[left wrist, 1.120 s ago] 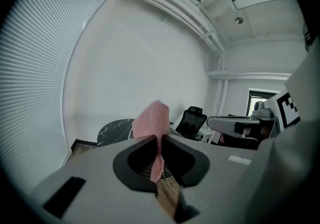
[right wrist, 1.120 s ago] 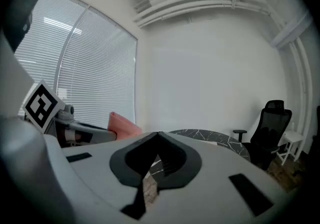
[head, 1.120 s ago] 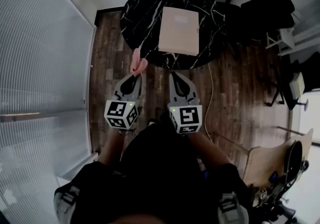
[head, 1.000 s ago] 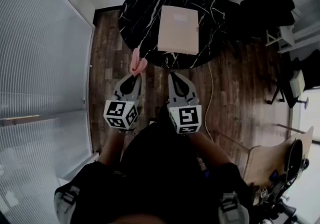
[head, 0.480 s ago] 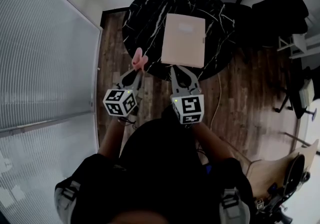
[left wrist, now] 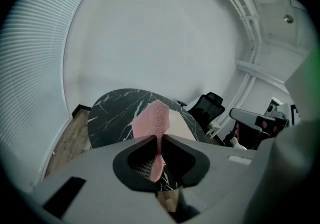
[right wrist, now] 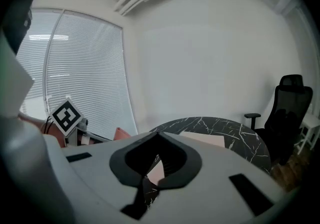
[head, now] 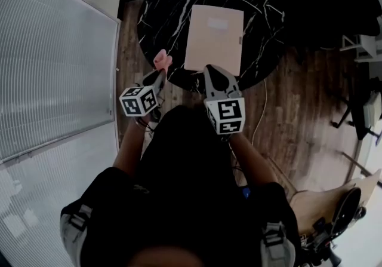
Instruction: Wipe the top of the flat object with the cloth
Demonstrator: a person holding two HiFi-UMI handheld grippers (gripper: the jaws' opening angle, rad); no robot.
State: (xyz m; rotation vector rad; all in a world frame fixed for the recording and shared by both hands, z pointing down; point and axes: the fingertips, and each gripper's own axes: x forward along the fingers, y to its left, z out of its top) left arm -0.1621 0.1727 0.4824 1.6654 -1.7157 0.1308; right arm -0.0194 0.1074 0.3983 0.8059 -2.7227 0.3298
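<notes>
A flat tan cardboard box lies on the round black marble table. My left gripper is shut on a pink cloth at the table's near left edge. In the left gripper view the pink cloth sticks up from between the closed jaws, with the box behind it. My right gripper is shut and empty, its tip at the near edge of the box. In the right gripper view the box and table lie just ahead.
Black office chairs stand to the right of the table. A blind-covered window wall runs along the left. A cable trails on the wood floor. A wooden chair sits at the lower right.
Both grippers have moved forward from over the floor to the table's near edge. The left one carried the pink cloth along. The right gripper's tip has come up to the box.
</notes>
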